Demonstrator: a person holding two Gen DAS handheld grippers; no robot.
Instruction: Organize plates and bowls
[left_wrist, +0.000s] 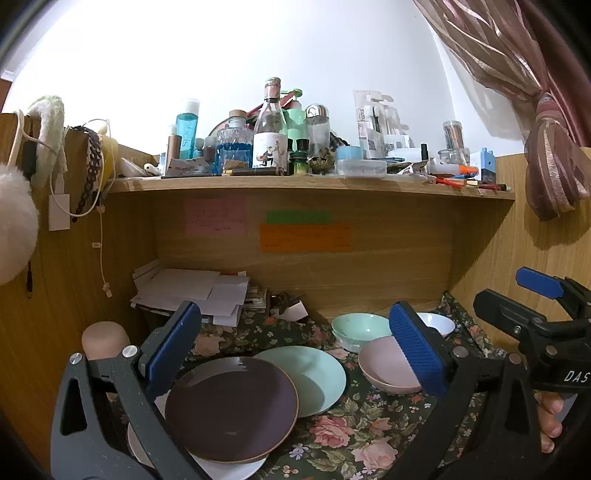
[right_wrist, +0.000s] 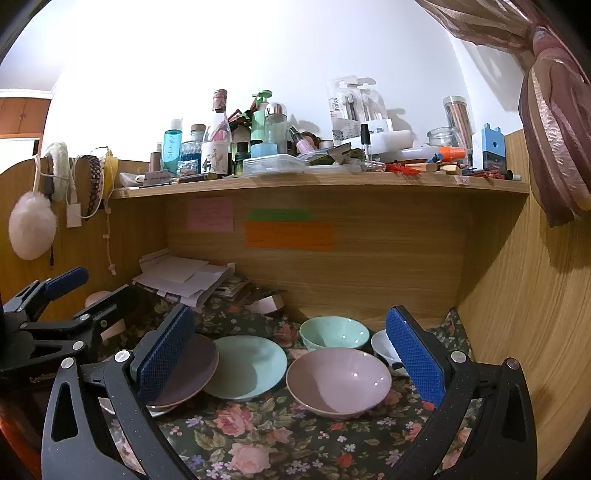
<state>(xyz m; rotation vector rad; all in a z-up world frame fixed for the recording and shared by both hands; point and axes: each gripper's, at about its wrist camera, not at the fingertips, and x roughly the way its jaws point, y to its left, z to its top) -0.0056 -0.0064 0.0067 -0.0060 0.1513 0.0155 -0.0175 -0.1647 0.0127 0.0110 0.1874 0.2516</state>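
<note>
From the left wrist camera, the left gripper (left_wrist: 295, 347) stands with its blue-padded jaws wide apart and nothing between the pads. Below it on the dark floral tablecloth (left_wrist: 354, 435) lies a round dark purple plate (left_wrist: 231, 408), resting on a white plate (left_wrist: 236, 470) of which only the rim shows. A round pale green plate (left_wrist: 314, 376) sits just behind, its near edge tucked under the purple one. To the right is a shallow pink bowl (left_wrist: 384, 369), partly hidden by the right-hand pad; behind it a pale green bowl (left_wrist: 360, 326) and a white bowl (left_wrist: 437, 323) stand near the wooden back panel. The right gripper (left_wrist: 517, 291) enters at the right edge — its jaws also apart, fingers (left_wrist: 550, 417) of a hand below it.

From the right wrist camera, the right gripper (right_wrist: 291, 354) is likewise spread wide and empty. Between its pads lie the pink bowl (right_wrist: 338, 380) and the green plate (right_wrist: 245, 367), close together; the purple plate (right_wrist: 188, 373) is half covered by the left pad. The green bowl (right_wrist: 334, 332) and white bowl (right_wrist: 384, 345) sit behind — apart from one another. The left gripper (right_wrist: 92, 291) shows at the left edge.
</note>
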